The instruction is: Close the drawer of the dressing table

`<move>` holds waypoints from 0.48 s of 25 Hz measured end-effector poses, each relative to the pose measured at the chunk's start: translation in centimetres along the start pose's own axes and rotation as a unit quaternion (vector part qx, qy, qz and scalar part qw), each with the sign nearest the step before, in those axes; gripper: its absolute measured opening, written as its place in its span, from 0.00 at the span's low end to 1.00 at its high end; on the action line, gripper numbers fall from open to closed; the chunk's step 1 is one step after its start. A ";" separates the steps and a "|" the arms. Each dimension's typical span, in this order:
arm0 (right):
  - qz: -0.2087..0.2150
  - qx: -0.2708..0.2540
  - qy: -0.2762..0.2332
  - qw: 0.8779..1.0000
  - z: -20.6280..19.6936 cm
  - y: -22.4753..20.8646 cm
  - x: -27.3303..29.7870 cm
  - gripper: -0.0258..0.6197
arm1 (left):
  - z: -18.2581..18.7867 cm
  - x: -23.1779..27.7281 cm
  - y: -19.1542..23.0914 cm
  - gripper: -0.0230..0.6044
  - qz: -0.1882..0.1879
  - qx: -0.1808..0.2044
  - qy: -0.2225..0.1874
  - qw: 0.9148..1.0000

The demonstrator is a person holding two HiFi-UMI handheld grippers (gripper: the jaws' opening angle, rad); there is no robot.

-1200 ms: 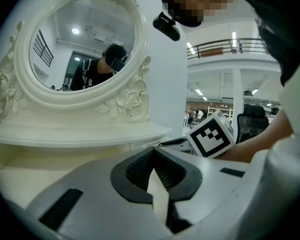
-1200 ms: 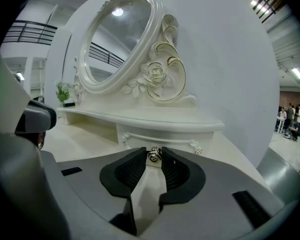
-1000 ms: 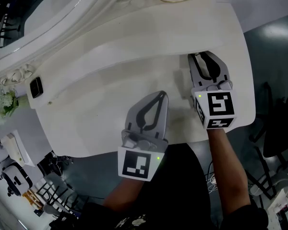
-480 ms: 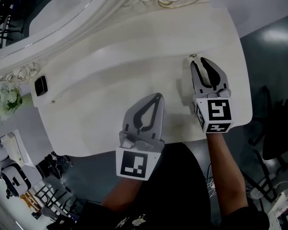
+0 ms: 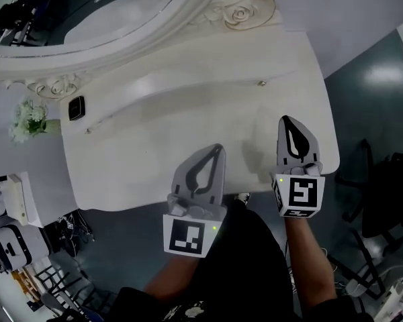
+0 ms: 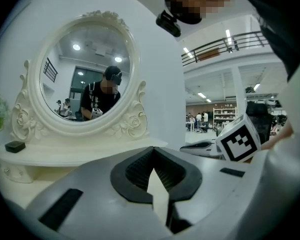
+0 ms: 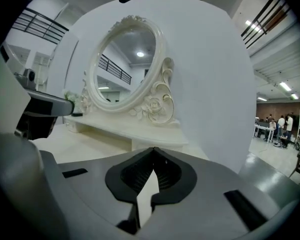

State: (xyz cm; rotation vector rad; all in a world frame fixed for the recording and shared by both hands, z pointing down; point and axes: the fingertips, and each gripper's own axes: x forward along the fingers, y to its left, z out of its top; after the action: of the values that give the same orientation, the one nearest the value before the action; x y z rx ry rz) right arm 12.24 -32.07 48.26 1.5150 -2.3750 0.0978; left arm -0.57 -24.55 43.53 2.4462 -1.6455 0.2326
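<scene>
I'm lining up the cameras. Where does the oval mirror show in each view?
Head view: oval mirror, top left, cut by the edge.
Left gripper view: upper left, facing the camera.
Right gripper view: upper centre-left, seen at an angle.
Shared landmark: carved rose at the frame's lower right.

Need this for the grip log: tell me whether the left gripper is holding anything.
No: the left gripper has its jaws together at the tips, with nothing caught between them.
</scene>
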 end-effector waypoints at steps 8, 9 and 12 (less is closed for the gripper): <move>0.044 -0.009 -0.064 0.997 5.8 2.5 -5.6 0.04 | 4.1 -4.2 -1.7 0.04 0.031 0.011 -0.055 0.998; 0.050 -0.010 -0.071 0.996 6.3 2.9 -6.4 0.04 | 4.5 -4.9 -1.7 0.04 0.037 0.010 -0.060 0.997; 0.069 -0.016 -0.092 0.993 7.9 4.6 -8.1 0.04 | 5.3 -6.8 -1.6 0.04 0.048 0.012 -0.066 0.997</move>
State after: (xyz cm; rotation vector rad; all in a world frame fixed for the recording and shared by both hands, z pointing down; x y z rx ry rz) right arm 9.47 -24.81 38.85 1.3981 -2.6106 -0.0512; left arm -1.51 -19.18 36.70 2.4500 -1.8265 0.1060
